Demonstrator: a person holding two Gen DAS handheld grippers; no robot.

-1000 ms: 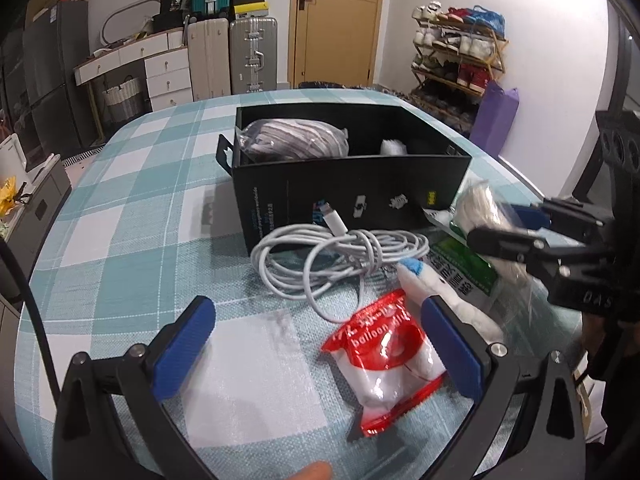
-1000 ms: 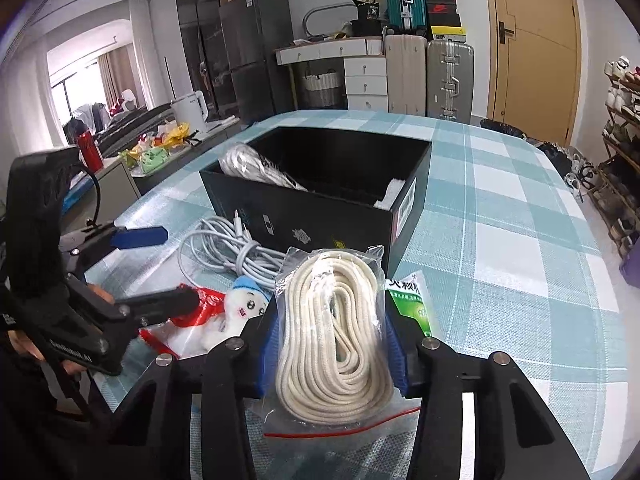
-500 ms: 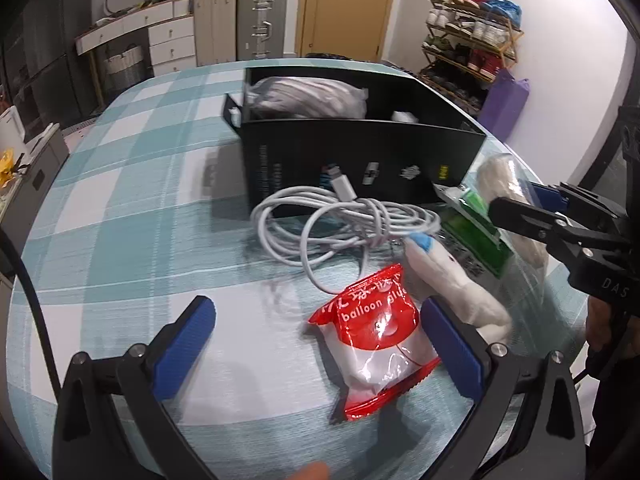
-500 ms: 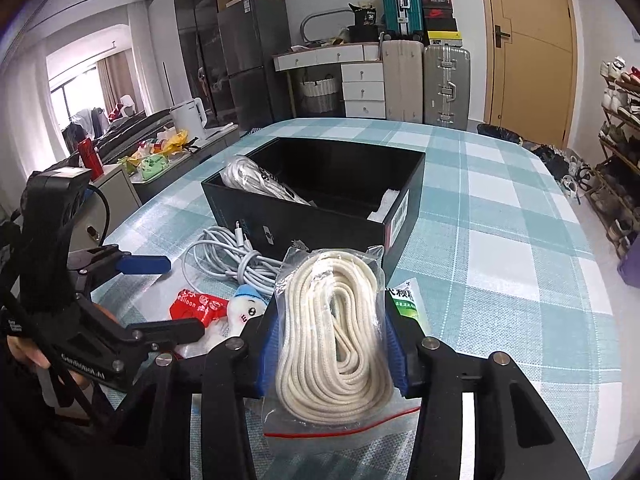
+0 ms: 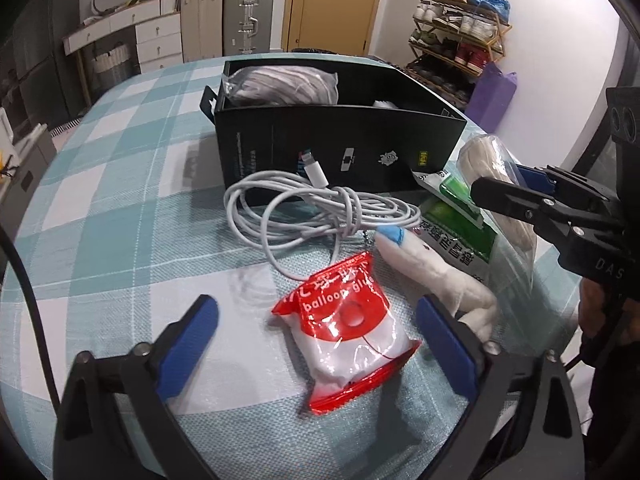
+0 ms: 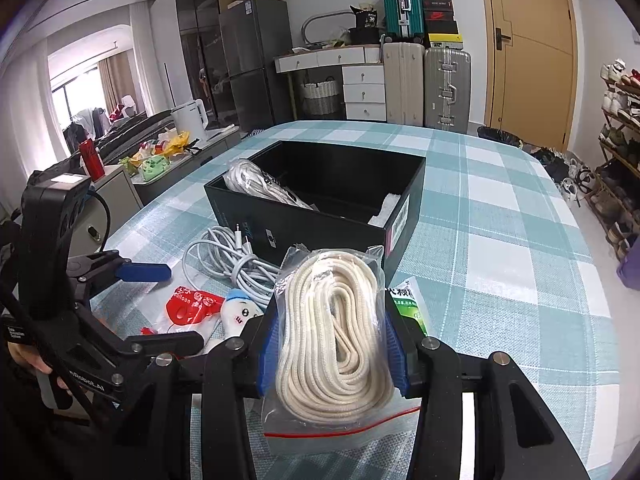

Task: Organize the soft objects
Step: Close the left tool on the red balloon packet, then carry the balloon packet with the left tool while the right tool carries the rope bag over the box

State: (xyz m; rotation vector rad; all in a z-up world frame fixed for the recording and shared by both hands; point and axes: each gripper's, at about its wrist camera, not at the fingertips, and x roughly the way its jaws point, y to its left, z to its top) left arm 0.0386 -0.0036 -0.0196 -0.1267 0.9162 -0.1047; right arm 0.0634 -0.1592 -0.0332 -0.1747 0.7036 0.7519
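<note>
Left wrist view showed the left gripper (image 5: 316, 344), jaws wide but just closing, straddling the red balloon-glue packet (image 5: 347, 330), its long axis running near-to-far.

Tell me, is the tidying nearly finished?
Not yet. One bagged cord already lies in the black box. The right gripper holds a bag of rope. The left gripper has just been closing around the red packet but isn't pressing it yet. The white cable, plush toy and green packet still wait on the table.
</note>
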